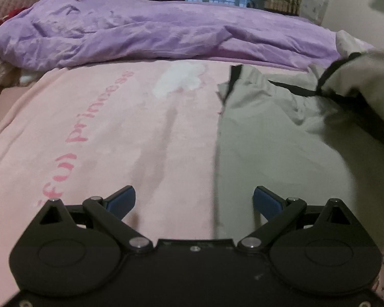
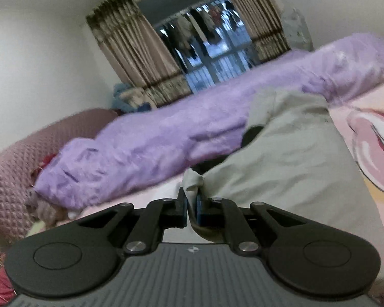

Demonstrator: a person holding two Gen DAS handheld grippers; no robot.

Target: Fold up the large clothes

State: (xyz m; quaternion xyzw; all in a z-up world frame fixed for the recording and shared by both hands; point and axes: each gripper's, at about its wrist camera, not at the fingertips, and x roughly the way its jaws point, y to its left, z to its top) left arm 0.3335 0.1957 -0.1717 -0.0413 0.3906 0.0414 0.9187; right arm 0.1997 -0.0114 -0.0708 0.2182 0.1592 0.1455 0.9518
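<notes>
On the pale pink bed sheet (image 1: 102,133), in the left wrist view, darker pink lettering is printed, running lengthwise away from the camera. The farther word is read as "Princess" (image 1: 99,107), though its last letters are blurred. Nearer the camera, a partly hidden group of letters (image 1: 61,176) is seen that appears to end in "ful"; its beginning is cut off by the gripper body. In the right wrist view, only a small, illegible emblem is made out on the grey ribbed housing (image 2: 193,249).

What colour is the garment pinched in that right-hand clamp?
Pale grey-green with black trim: the garment, shown best in the left wrist view.
</notes>
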